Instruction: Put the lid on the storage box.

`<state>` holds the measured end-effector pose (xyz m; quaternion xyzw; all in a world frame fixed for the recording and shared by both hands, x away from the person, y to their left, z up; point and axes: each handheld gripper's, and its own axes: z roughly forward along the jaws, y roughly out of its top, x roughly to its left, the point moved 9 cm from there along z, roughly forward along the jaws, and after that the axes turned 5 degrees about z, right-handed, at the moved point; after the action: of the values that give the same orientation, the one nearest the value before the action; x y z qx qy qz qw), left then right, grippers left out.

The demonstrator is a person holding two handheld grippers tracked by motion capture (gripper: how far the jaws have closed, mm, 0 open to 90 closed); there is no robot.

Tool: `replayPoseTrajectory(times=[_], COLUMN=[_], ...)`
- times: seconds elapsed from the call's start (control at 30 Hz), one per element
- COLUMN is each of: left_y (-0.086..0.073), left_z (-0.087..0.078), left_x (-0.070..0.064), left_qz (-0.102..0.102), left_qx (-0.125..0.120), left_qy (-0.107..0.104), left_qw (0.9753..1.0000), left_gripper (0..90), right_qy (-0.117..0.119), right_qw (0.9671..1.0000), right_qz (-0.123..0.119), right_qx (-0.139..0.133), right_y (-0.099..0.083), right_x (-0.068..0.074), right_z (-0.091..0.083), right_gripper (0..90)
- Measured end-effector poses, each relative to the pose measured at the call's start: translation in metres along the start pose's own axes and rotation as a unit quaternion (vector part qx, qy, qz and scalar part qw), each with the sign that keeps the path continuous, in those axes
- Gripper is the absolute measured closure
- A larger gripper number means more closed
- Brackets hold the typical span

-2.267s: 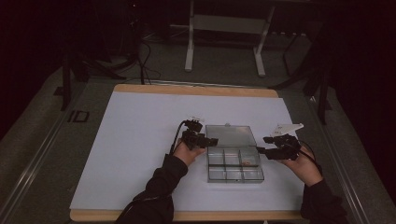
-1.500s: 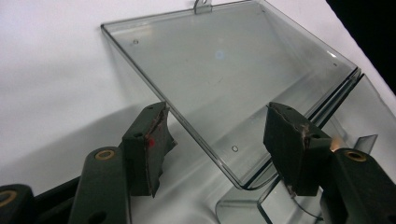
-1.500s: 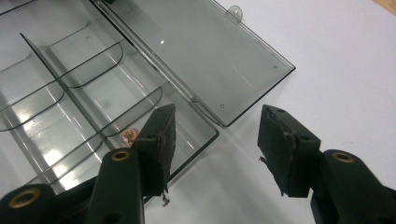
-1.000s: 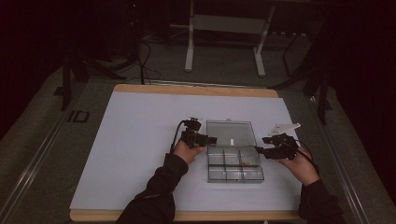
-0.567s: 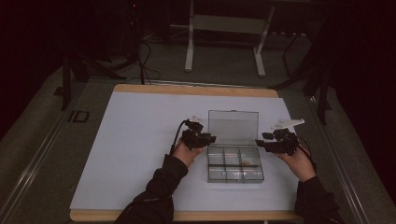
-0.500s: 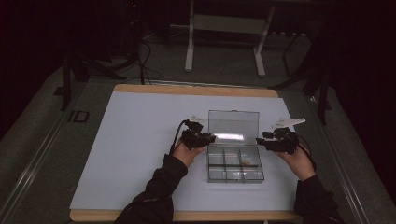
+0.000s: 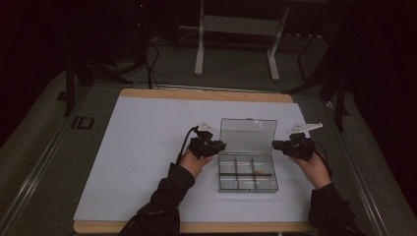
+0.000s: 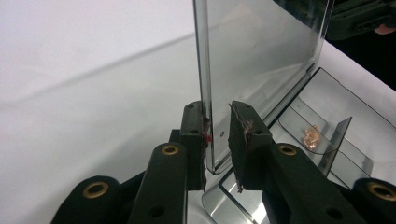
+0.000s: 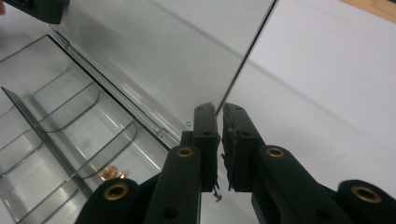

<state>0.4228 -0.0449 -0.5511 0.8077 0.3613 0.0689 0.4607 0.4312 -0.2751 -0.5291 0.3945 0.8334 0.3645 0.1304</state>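
Note:
A clear compartment box (image 7: 248,183) sits on the white mat with its lid (image 7: 248,135) standing upright. My left gripper (image 7: 209,146) is at the lid's left edge and my right gripper (image 7: 294,146) at its right edge. In the left gripper view the jaws of my left gripper (image 8: 217,109) straddle the lid (image 8: 261,56); one pad touches it and the other stands off with a gap. In the right gripper view my right gripper (image 9: 219,109) is pinched on the lid's edge (image 9: 247,51). Small copper pieces (image 8: 312,136) (image 9: 111,173) lie in one compartment.
The white mat (image 7: 147,147) covers a wooden board (image 7: 206,95) with bare space to the left and behind the box. A metal stand (image 7: 236,34) and cables lie on the dark floor beyond the table.
The lid has swung up from a low tilt to upright. Both grippers rose and moved slightly away from me with its side edges.

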Motion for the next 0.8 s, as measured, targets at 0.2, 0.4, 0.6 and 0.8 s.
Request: replayPoseTrajectory(times=[0.2,0.4,0.6,0.8], left_y=[-0.001,-0.002,-0.002,-0.002], left_z=[-0.003,-0.005,-0.008,-0.011], left_x=[-0.001,-0.002,-0.003,-0.004], left_qz=[0.007,0.016,0.024,0.029], left_qx=[-0.002,-0.001,0.001,-0.003], left_qy=[-0.004,-0.006,-0.004,-0.003], left_qw=[1.0000,0.9999,0.9997,0.9996], left_gripper=[77.0,77.2,77.5,77.2], right_qy=[0.006,0.009,0.010,0.011], right_qw=[1.0000,0.9999,0.9999,0.9998], right_qz=[-0.003,0.000,-0.008,-0.012], right_qx=[-0.002,-0.007,-0.008,-0.008], right_y=[-0.001,0.001,0.001,0.001], right_x=[0.002,0.003,0.005,0.006], right_z=[-0.001,-0.001,-0.001,-0.003], right_gripper=[84.2,84.1,84.5,84.7])
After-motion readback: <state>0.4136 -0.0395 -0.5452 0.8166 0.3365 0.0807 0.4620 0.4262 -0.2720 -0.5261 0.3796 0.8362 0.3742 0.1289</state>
